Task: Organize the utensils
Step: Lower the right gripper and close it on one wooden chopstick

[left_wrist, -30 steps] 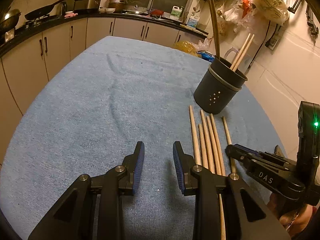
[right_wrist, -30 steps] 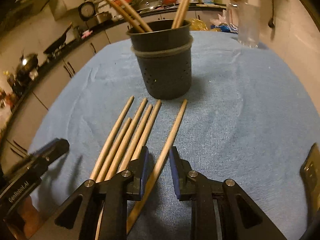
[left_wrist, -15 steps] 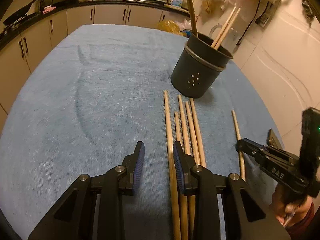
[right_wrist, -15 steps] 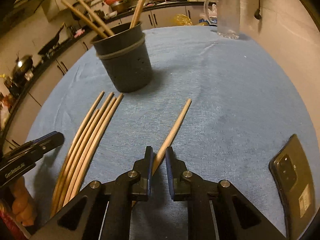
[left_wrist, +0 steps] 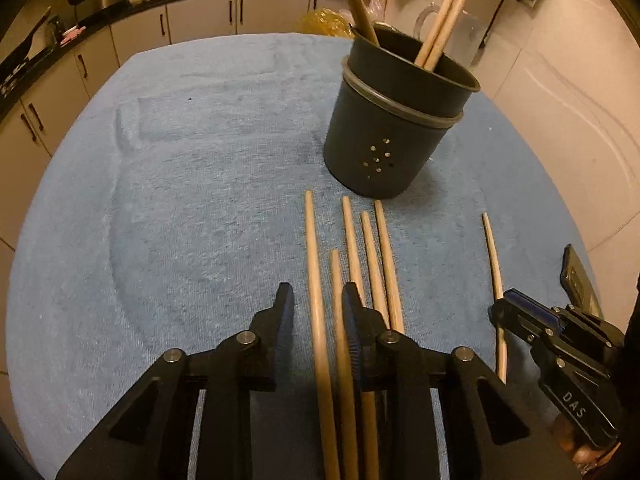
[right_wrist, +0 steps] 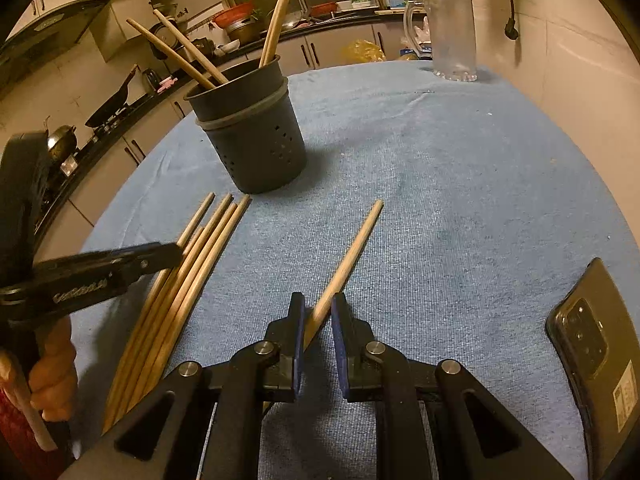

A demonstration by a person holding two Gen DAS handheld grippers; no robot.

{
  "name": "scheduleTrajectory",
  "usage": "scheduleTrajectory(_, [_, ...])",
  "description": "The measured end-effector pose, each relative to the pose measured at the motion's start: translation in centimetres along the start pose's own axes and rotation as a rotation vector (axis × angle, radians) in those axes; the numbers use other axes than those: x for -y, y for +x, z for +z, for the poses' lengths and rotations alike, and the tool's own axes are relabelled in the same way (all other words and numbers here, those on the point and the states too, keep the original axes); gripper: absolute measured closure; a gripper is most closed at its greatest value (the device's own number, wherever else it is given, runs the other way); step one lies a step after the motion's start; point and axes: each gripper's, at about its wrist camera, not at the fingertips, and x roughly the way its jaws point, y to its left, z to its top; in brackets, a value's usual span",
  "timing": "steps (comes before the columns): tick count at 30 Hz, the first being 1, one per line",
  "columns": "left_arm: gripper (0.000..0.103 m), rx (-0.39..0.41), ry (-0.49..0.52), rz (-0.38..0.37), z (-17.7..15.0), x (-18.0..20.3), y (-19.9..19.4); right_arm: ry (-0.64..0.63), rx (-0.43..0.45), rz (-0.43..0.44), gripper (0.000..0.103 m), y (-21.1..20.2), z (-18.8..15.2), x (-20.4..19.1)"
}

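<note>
A dark perforated utensil holder (left_wrist: 392,140) (right_wrist: 256,152) stands on the blue cloth with a few chopsticks upright in it. Several wooden chopsticks (left_wrist: 372,248) (right_wrist: 200,260) lie side by side in front of it. My left gripper (left_wrist: 316,308) (right_wrist: 172,252) points down over that bundle. Its jaws are closing around the two leftmost sticks, and a gap still shows beside the left pad. One chopstick (right_wrist: 352,248) (left_wrist: 494,268) lies apart to the right. My right gripper (right_wrist: 318,316) (left_wrist: 500,310) is shut on its near end.
A dark phone (right_wrist: 592,352) (left_wrist: 576,276) lies on the cloth at the right edge. A clear glass jug (right_wrist: 452,36) stands at the far end. Kitchen cabinets and a counter run behind the table. A hand (right_wrist: 52,364) holds the left gripper's handle.
My left gripper slid right over the bundle, so two sticks now lie between its narrowing jaws. My right gripper pulled one chopstick away from the bundle to the right, then stayed still.
</note>
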Motion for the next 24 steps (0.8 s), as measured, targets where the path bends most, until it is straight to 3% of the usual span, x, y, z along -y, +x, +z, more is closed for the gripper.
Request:
scheduleTrajectory(5, [0.085, 0.003, 0.012, 0.000, -0.4, -0.2, -0.1, 0.024, -0.017, 0.024, 0.089, 0.1, 0.3, 0.5])
scheduleTrajectory(13, [0.085, 0.017, -0.017, -0.067, -0.4, -1.9, -1.3, 0.045, -0.031, 0.029, 0.089, 0.1, 0.5, 0.9])
scheduleTrajectory(24, [0.085, -0.005, 0.021, 0.021, 0.4, -1.1, 0.0, 0.041, -0.033, 0.021, 0.088, 0.0, 0.4, 0.7])
